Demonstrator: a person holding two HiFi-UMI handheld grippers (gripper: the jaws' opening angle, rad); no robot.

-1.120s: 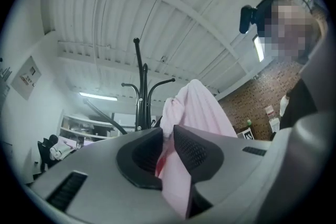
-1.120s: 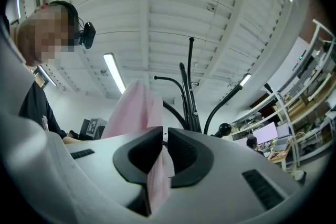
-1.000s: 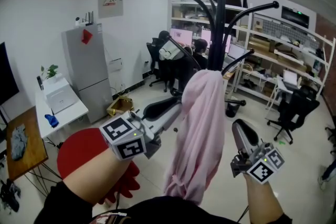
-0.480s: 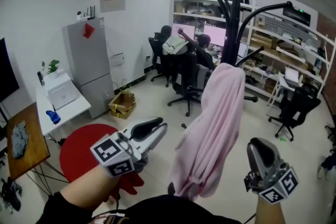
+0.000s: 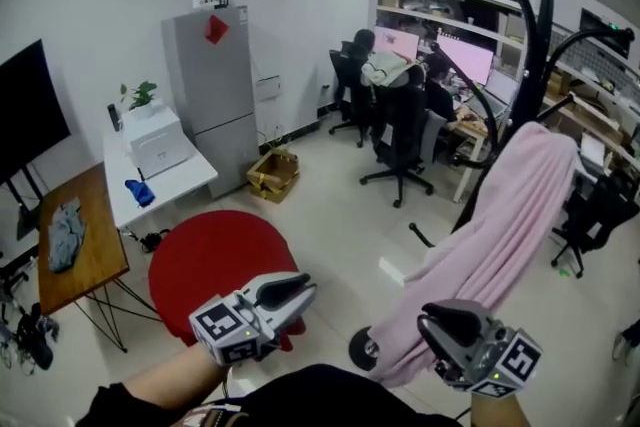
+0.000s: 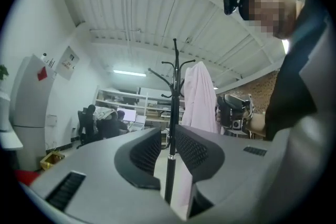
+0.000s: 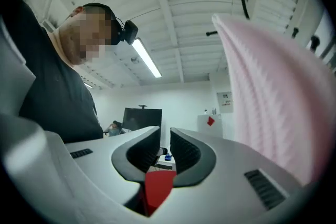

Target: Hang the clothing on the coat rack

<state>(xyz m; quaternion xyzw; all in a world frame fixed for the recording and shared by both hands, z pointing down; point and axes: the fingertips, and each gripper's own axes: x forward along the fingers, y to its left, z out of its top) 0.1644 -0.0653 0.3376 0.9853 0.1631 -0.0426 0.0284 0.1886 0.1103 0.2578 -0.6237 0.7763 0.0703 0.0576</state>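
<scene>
Two grippers, both empty: the left gripper (image 5: pixel 300 291) and the right gripper (image 5: pixel 447 322) each have their jaws a little apart with nothing between them. The garment (image 5: pixel 505 215), pale pink, hangs from the rack (image 5: pixel 537 45) at the right of the head view and trails in a long slant toward the floor. We judge the hanging itself done and this the pull-away. Next we need only check that the cloth sits firmly on its hook, and grip it again if it slides. A second ago both grippers were raised close beside the garment. Now they sit low and clear of it, and our view has swung left, so the rack stands near the right edge.
</scene>
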